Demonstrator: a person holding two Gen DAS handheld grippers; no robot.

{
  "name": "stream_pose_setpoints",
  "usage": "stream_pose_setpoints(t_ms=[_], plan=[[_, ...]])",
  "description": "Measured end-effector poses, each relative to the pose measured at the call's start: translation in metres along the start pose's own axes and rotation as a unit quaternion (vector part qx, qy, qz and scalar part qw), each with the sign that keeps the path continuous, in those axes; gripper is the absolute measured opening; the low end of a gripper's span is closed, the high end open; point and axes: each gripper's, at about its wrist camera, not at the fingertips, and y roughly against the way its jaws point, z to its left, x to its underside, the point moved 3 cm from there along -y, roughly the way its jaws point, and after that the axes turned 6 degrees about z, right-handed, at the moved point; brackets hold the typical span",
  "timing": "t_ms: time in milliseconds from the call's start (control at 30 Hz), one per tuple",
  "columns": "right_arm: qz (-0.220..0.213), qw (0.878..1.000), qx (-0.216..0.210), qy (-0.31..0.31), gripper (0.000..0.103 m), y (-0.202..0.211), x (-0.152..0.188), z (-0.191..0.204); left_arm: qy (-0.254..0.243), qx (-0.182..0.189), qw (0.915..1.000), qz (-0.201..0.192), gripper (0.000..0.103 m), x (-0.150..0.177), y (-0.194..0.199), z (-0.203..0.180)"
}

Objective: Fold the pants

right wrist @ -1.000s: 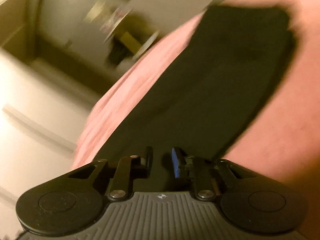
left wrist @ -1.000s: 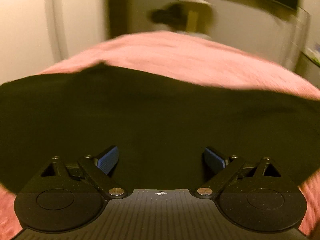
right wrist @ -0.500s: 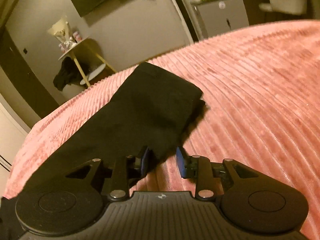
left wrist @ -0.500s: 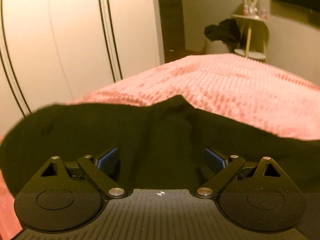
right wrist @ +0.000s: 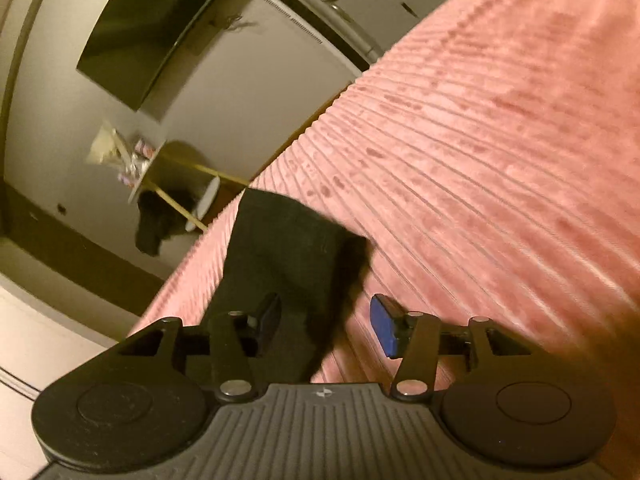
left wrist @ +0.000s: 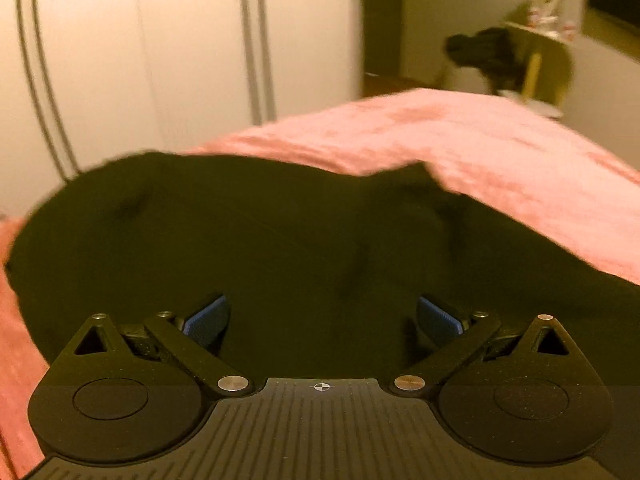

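Black pants (left wrist: 280, 240) lie flat across a pink ribbed bedspread (left wrist: 480, 152). My left gripper (left wrist: 322, 312) hovers over the near part of the cloth, its jaws very wide and still opening, gripping nothing. In the right wrist view a folded end of the pants (right wrist: 288, 248) stretches away over the bedspread (right wrist: 500, 140). My right gripper (right wrist: 326, 316) is opening: the left finger stands over the black cloth, the blue-padded right finger over bare pink cover. The cloth's edge lies loose between the jaws, and neither pad presses on it.
White wardrobe doors (left wrist: 160, 60) stand beyond the bed's left side. A small side table with a dark garment hanging off it (left wrist: 484, 56) stands past the far end of the bed. The right wrist view also shows a wall-mounted screen (right wrist: 140, 28) and a grey cabinet (right wrist: 380, 0).
The right jaws, nearly shut around the pants' edge a second ago, have spread apart and let it go, and that view has rolled. The left view has tilted up and swung to the side.
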Motion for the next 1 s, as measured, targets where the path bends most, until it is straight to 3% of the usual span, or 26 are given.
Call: stream_pose_setpoints(t_ms=[100,200,267,300,400,533,667,767,867,900,933,967,1000], plan=[[-0.002,1.0,-0.007,-0.018,0.049,-0.016,-0.011,-0.004,0.012,0.057,0.9981,0.021,0.103,0.015,0.014,-0.017],[-0.002,0.999,-0.023,-0.044,0.05,-0.028,-0.019,-0.006,0.017,0.09,0.9945,0.051,0.103,0.031,0.011,-0.031],[-0.006,0.999,-0.022,-0.046,0.03,-0.028,-0.022,-0.004,0.0,0.084,0.9953,0.048,0.103,0.036,0.008,-0.038],[-0.006,0.999,-0.024,-0.041,0.014,-0.027,-0.023,-0.003,-0.012,0.083,0.9954,0.046,0.103,0.037,0.01,-0.041],[-0.016,0.999,-0.027,-0.02,0.01,-0.018,-0.02,0.009,-0.026,0.099,0.9941,0.035,0.103,0.036,0.013,-0.047],[-0.037,0.996,-0.066,0.051,0.009,0.005,0.001,0.071,-0.028,0.12,0.9923,0.017,0.103,0.039,0.022,-0.05],[-0.035,0.979,-0.105,0.172,0.01,0.022,0.06,0.156,-0.028,0.138,0.9898,0.018,0.103,0.044,0.029,-0.053],[0.022,0.96,-0.132,0.247,0.012,0.013,0.12,0.201,-0.031,0.152,0.9878,0.011,0.103,0.046,0.033,-0.054],[0.134,0.933,-0.125,0.31,0.039,-0.015,0.186,0.223,-0.046,0.156,0.9867,0.011,0.103,0.048,0.034,-0.054],[0.187,0.922,-0.116,0.318,0.056,-0.025,0.202,0.224,-0.049,0.157,0.9863,0.014,0.103,0.049,0.034,-0.053],[0.229,0.915,-0.112,0.312,0.058,-0.032,0.213,0.224,-0.049,0.158,0.9861,0.015,0.103,0.05,0.036,-0.052],[0.249,0.913,-0.117,0.3,0.058,-0.033,0.218,0.222,-0.047,0.163,0.9854,0.018,0.103,0.051,0.037,-0.052],[0.239,0.919,-0.12,0.291,0.058,-0.03,0.214,0.22,-0.044,0.17,0.9842,0.02,0.103,0.052,0.037,-0.051]])
